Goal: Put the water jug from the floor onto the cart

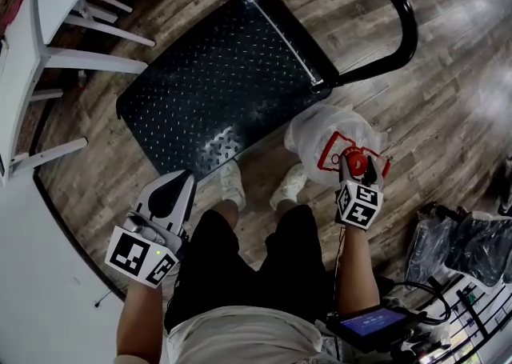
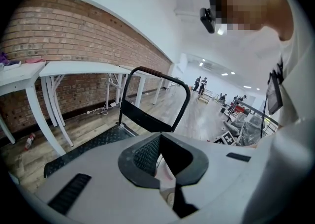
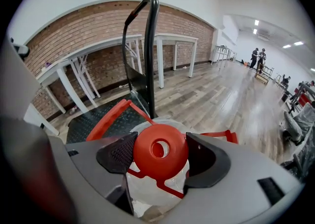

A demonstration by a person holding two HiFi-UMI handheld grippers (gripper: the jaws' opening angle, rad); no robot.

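water jug [image 1: 318,135]: clear plastic, red cap and red handle frame, cap up, on wood floor just beside cart [image 1: 214,82]. Cart: black studded deck, black tube handle.

Head camera looks steeply down; both gripper cameras look low across the shared cart [image 1: 216,82].

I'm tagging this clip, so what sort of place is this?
Probably a big open workshop or lab hall: brick wall, rows of white tables, wood floor, people far off.
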